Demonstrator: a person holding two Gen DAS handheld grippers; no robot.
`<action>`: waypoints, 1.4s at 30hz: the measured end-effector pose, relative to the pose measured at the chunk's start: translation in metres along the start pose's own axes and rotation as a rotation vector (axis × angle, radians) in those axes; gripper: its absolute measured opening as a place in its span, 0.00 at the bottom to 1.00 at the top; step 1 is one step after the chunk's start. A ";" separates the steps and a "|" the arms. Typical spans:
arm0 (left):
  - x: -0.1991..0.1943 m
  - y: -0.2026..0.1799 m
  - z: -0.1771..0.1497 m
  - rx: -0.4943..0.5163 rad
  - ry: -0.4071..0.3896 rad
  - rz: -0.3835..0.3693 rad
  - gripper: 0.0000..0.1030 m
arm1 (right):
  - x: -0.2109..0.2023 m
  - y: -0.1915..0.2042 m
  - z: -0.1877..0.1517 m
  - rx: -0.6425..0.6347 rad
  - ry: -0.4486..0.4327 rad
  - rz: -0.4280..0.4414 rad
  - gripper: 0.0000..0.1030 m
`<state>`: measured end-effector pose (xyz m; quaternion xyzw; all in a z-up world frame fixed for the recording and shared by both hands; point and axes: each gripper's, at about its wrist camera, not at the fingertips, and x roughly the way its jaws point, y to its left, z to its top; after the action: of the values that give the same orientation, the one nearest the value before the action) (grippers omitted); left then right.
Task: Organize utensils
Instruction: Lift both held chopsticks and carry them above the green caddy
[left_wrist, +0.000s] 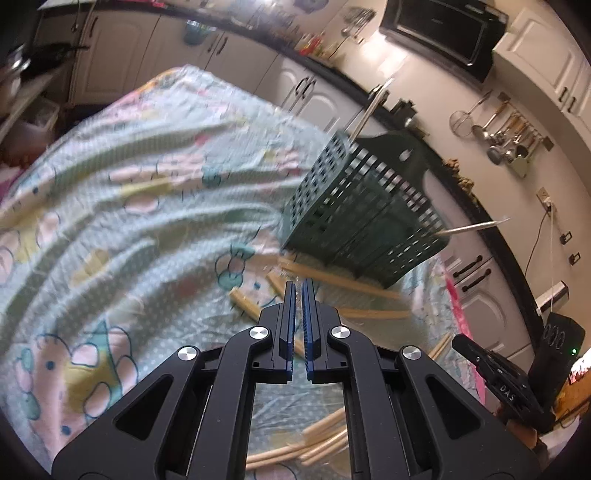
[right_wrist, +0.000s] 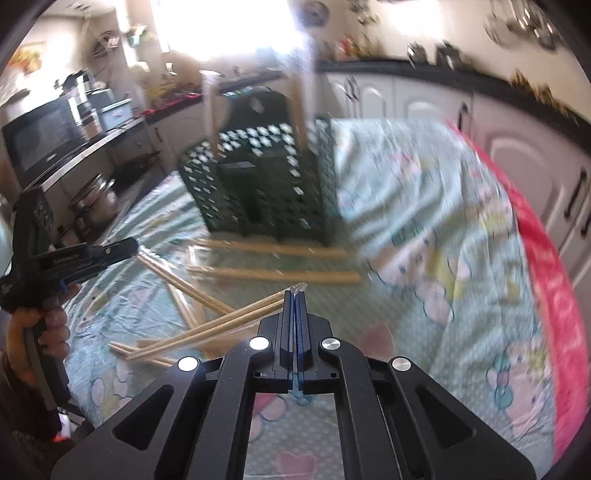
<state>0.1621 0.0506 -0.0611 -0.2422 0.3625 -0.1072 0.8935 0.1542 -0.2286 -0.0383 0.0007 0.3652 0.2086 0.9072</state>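
Observation:
A dark green slotted utensil basket (left_wrist: 362, 221) (right_wrist: 258, 184) stands on the floral cloth with a few long handles (left_wrist: 369, 107) sticking out of it. Several wrapped pairs of wooden chopsticks (right_wrist: 273, 275) (left_wrist: 373, 314) lie loose in front of it. My right gripper (right_wrist: 296, 291) is shut on the clear wrapper end of one pair (right_wrist: 207, 328), which trails off to the left, lifted off the cloth. In the right wrist view my left gripper (right_wrist: 131, 245) pinches the end of another pair (right_wrist: 177, 282). In its own view the left gripper (left_wrist: 298, 285) is shut, with clear wrapper at its tips.
The floral cloth (left_wrist: 129, 206) covers the table, with a pink border (right_wrist: 546, 280) along its right edge. White cabinets (right_wrist: 424, 99) and a dark counter run behind. A hand (right_wrist: 48, 325) grips the left tool. Pots (right_wrist: 96, 203) and a black oven (right_wrist: 40, 144) stand at the left.

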 end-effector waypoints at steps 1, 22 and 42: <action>-0.005 -0.003 0.002 0.009 -0.014 -0.002 0.02 | -0.003 0.005 0.003 -0.017 -0.011 0.004 0.01; -0.059 -0.071 0.028 0.190 -0.141 -0.073 0.01 | -0.053 0.088 0.060 -0.214 -0.198 0.097 0.01; -0.086 -0.128 0.078 0.266 -0.224 -0.170 0.01 | -0.097 0.091 0.115 -0.239 -0.359 0.081 0.01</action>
<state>0.1536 -0.0002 0.1037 -0.1624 0.2216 -0.2018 0.9401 0.1330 -0.1651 0.1244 -0.0549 0.1701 0.2833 0.9422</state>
